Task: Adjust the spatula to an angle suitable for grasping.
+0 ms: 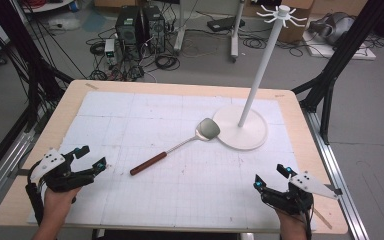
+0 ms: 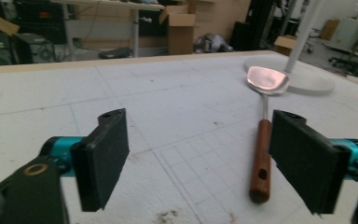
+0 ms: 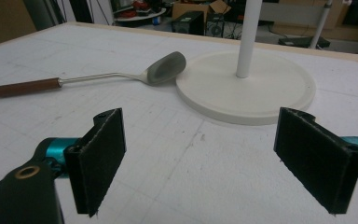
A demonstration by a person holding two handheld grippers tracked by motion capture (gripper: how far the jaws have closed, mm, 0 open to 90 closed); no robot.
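Although cardboard boxes stand in the room behind the table, no lettering on them, or on anything else, can be read, and what they hold is hidden. On the white gridded mat (image 1: 180, 165) lies a spatula (image 1: 180, 145), its metal blade resting against the rim of the round white base (image 1: 250, 137) of a tall stand, whose pole (image 1: 260, 70) ends in a ring of hooks (image 1: 282, 14); both gripper views cut that pole off near its foot. The left gripper (image 1: 92, 157) sits at the near left of the table with its jaws spread wide and nothing between them; the spatula's wooden handle (image 2: 261, 158) lies ahead of it, just inside its right jaw, with the blade (image 2: 267, 80) farther off. The right gripper (image 1: 271, 176), at the near right, is likewise wide open and empty; the spatula lies ahead and to its left, well apart, the stand's base straight in front. Dark computer cases (image 1: 140, 27) and tangled cables on the floor beyond the table are too small to make out further.
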